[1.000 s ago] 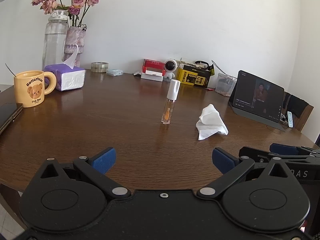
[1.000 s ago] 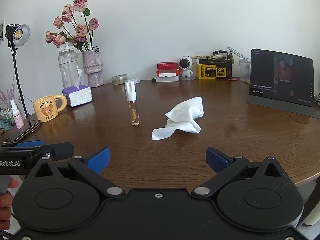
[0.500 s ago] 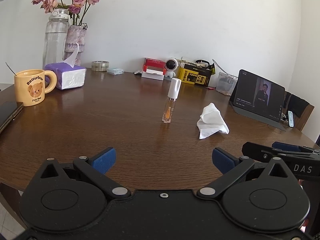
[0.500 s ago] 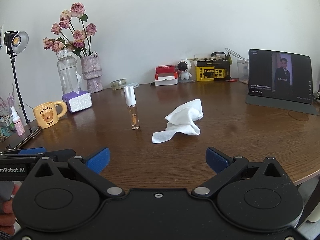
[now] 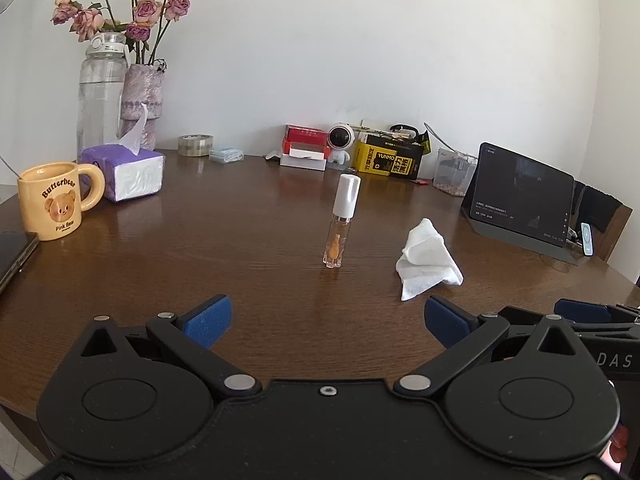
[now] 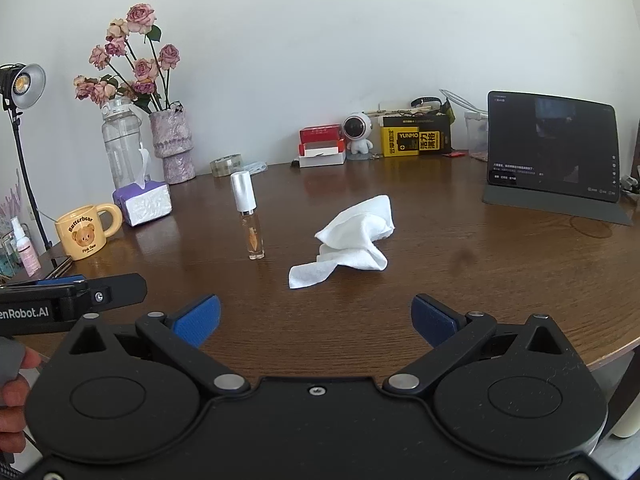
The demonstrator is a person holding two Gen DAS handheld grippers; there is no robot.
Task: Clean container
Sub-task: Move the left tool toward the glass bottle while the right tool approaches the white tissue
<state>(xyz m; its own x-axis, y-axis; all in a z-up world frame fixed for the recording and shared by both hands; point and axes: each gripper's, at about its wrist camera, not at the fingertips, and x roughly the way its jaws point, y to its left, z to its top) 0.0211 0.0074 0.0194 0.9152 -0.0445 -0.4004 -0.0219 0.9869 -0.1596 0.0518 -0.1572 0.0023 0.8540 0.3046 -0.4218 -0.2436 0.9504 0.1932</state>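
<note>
- We see the left gripper (image 5: 328, 316) with jaws spread wide, empty, low over the table (image 5: 200, 248) edge, on the near side of the bottle.
- Right gripper (image 6: 316, 316) likewise spread, holding nothing.
- Small clear bottle (image 5: 341, 222) with white cap stands upright mid-table.
- Crumpled white cloth (image 5: 428, 258) lies near the bottle, on its right, not touching.
- Yellow mug (image 5: 56, 200) sits well left of the bottle.

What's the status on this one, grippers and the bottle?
Left gripper open, empty; right gripper open, empty. Small bottle upright, capped, untouched. White cloth crumpled beside it, apart. Nothing in the way.
</note>
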